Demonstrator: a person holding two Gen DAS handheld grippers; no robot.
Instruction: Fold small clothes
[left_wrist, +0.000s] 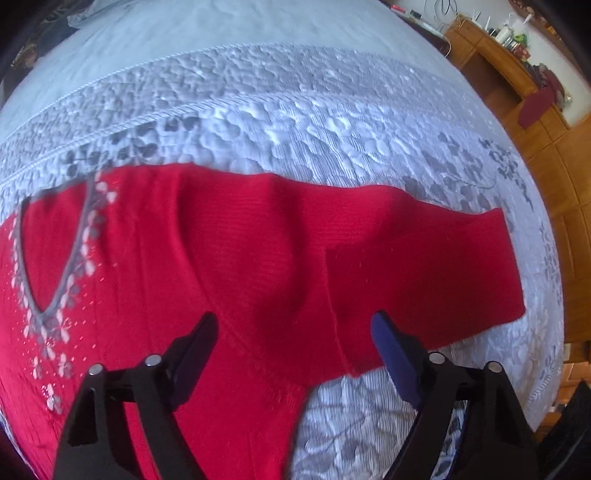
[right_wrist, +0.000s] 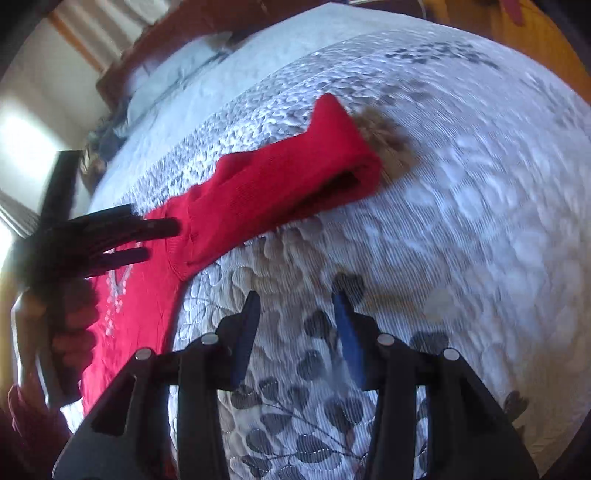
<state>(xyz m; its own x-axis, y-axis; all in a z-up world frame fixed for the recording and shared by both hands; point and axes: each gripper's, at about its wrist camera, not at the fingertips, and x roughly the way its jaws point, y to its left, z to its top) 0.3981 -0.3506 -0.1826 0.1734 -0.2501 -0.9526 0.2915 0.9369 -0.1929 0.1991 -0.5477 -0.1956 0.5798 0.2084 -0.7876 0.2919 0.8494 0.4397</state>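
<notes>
- Red knitted sweater (left_wrist: 229, 258) with a grey-trimmed V-neck and pale embroidery lies spread flat on the white-and-grey quilted leaf-pattern bedspread (left_wrist: 280, 122), its sleeve (left_wrist: 424, 266) stretched out toward 3 o'clock in the left wrist view.
- Step in hand, as I judge it: the start of the fold, with the sleeve not yet brought in over the body.
- Left gripper (left_wrist: 295, 343) hovers with jaws spread wide over the armpit seam, nothing pinched between them; it is released.
- Right gripper (right_wrist: 295, 325) stands part-open over bare bedspread at 6 o'clock of the sleeve, holding nothing and well apart from the cloth.
- Next move likely calls for the right gripper to reach the open cuff (right_wrist: 351, 173) at 12 o'clock and pinch both layers, then carry it across toward the neckline.
- Edges: the cuff's mouth gapes slightly, so one layer could slip.
- Room: open bedspread lies around the sleeve; wooden furniture (left_wrist: 517, 92) stands beyond the bed edge at 2 o'clock, clear of the work.
</notes>
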